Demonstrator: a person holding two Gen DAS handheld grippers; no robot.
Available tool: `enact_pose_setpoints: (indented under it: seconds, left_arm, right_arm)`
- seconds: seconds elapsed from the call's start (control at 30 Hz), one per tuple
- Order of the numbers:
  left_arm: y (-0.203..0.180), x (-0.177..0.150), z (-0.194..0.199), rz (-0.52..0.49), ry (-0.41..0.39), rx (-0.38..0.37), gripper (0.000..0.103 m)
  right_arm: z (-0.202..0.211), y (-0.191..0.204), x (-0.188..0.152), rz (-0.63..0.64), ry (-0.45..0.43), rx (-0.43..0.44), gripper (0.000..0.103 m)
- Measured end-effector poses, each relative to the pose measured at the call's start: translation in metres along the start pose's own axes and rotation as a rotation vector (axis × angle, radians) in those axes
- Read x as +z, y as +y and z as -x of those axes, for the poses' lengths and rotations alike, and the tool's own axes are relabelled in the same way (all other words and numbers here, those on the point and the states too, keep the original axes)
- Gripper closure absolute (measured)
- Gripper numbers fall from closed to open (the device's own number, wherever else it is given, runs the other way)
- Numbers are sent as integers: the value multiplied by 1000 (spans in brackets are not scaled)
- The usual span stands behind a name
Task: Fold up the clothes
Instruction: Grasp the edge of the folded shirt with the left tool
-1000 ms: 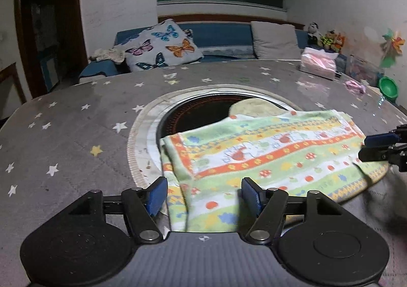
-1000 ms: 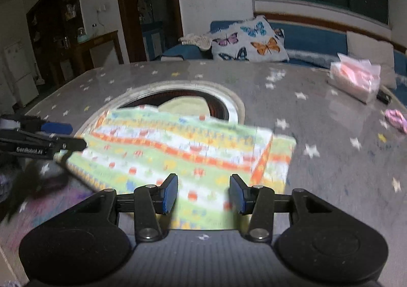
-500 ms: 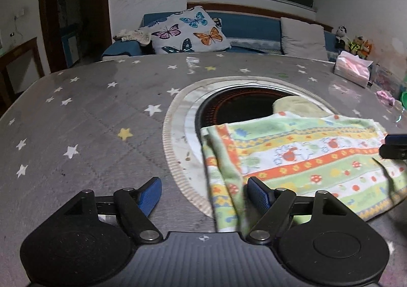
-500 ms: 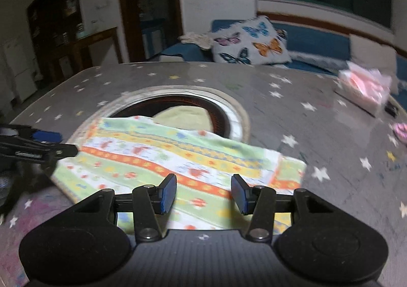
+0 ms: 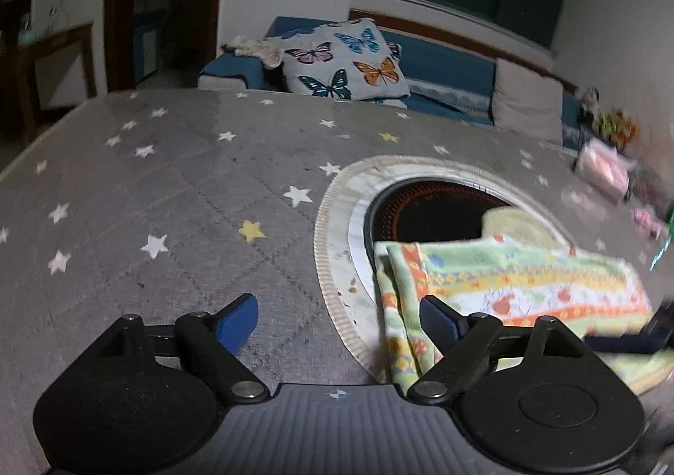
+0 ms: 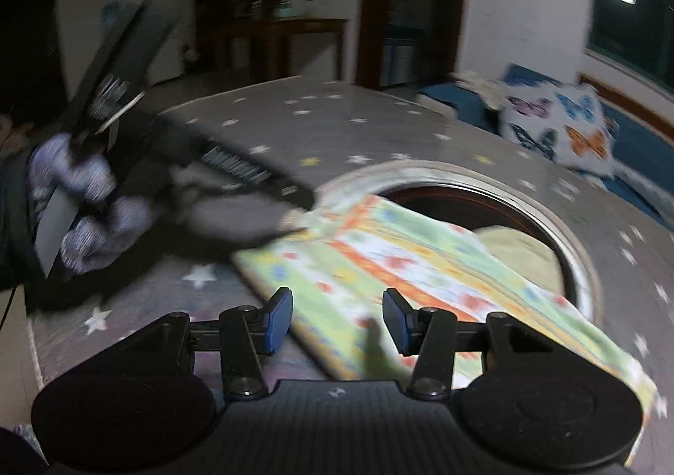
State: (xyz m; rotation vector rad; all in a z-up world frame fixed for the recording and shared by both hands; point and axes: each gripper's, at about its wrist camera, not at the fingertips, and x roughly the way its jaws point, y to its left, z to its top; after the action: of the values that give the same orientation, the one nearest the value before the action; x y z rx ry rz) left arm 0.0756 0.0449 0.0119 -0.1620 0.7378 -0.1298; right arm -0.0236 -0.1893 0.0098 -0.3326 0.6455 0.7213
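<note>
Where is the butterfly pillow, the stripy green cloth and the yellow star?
butterfly pillow (image 5: 343, 60), left wrist view, on its middle among the butterflies.
stripy green cloth (image 5: 518, 285), left wrist view, on its flat top layer.
yellow star (image 5: 251, 230), left wrist view, on the star's middle, printed on the table cover.

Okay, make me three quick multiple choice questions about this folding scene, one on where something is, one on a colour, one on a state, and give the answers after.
1. The folded cloth lies partly over:
A the round opening
B the sofa
C the floor

2. The left gripper's pads are:
A red
B blue
C white

3. The left gripper is:
A shut on the cloth
B open, nothing between its pads
C out of view

Answers: A, the cloth's edge overhangs the dark hole in the table; B, both pads show blue; B, the pads stand wide apart over bare tabletop.
</note>
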Motion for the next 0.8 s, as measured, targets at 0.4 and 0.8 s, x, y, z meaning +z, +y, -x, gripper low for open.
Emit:
enact_pose_setpoints:
  seconds: [0.4, 0.8]
  left_arm:
    - [16, 2, -2, 193, 75, -113, 11]
    - [3, 4, -9, 365, 142, -229, 13]
  right_arm:
    - [-47, 50, 8, 178, 51, -27, 68]
    - [-13, 19, 18, 5, -42, 9, 90]
